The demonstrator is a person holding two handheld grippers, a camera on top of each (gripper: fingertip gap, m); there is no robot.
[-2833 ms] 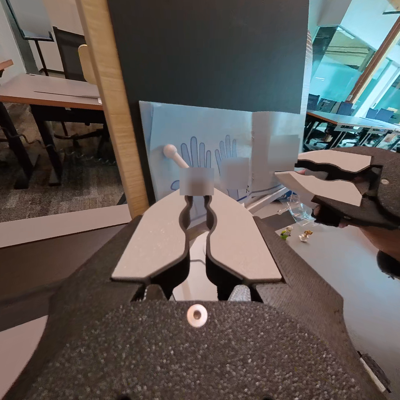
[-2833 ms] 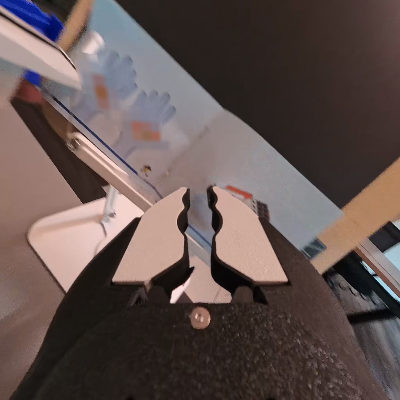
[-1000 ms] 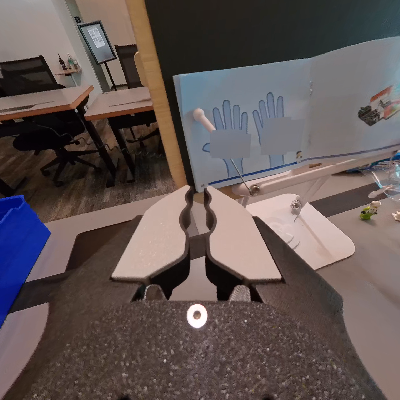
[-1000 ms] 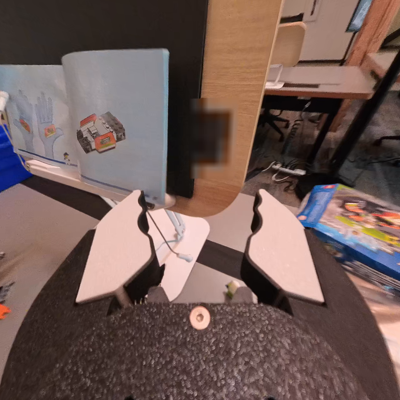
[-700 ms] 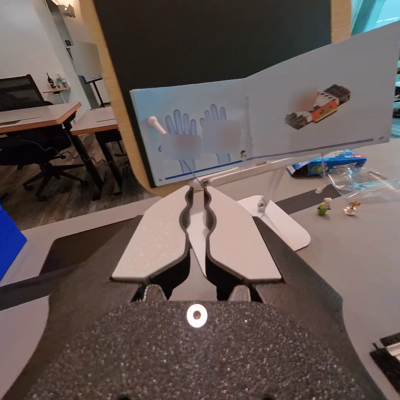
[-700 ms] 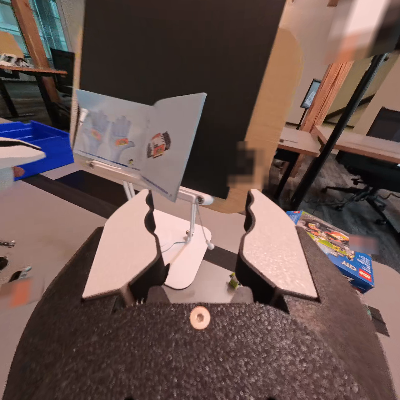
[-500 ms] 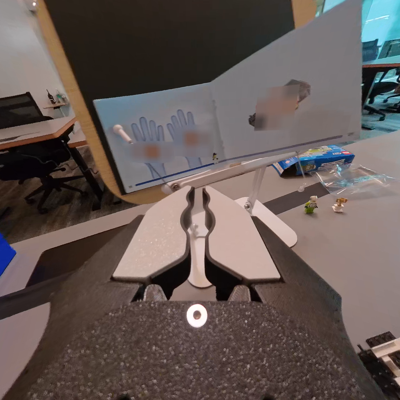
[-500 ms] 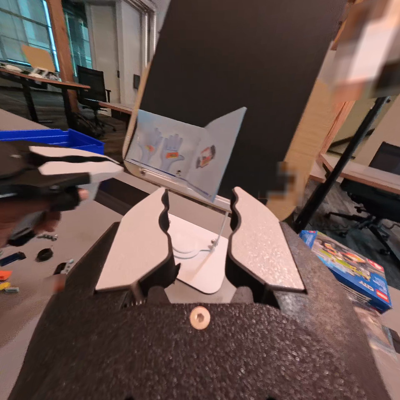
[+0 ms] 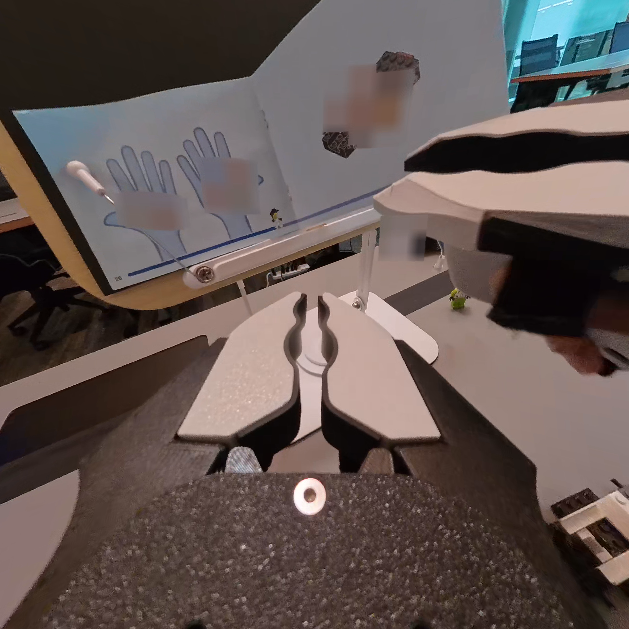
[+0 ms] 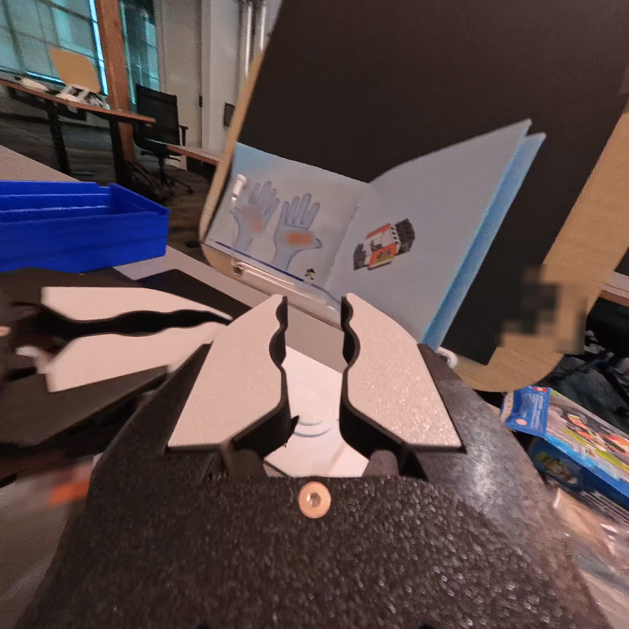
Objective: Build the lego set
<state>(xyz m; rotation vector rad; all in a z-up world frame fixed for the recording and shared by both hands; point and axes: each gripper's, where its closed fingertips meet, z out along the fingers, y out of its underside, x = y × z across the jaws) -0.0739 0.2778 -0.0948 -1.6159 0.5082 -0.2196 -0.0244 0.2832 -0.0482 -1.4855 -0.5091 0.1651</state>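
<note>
1. Left hand-held gripper [image 9: 309, 299]: the fingers are drawn nearly together with only a narrow slit between them; nothing is held.
2. Right hand-held gripper [image 10: 313, 297]: the fingers are parted by a moderate gap; nothing is gripped. It is seen from the left wrist view ahead and to the right [image 9: 408, 183], with a person's hand [image 9: 585, 354] behind it.
3. Partly built lego model [image 9: 592, 541], black and white: seen on the tabletop [image 9: 510, 391] at the lower right of the left hand-held gripper, close beside its body.
4. White stand base [image 9: 405, 337]: set on the tabletop directly ahead of both hand-held grippers, visible through the gap of each.
5. Green minifigure [image 9: 457, 301]: placed on the tabletop ahead and right of the left hand-held gripper, beyond the stand base, partly hidden behind the right hand-held gripper.
6. Instruction booklet [image 10: 408, 221]: held open on the stand's ledge, farther ahead of both hand-held grippers; drawn hands are shown on the left page, a lego model on the right.
7. Lego box [image 10: 578, 439]: laid to the right of the right hand-held gripper.
8. Blue bin [image 10: 78, 224]: seen far left of the right hand-held gripper.
</note>
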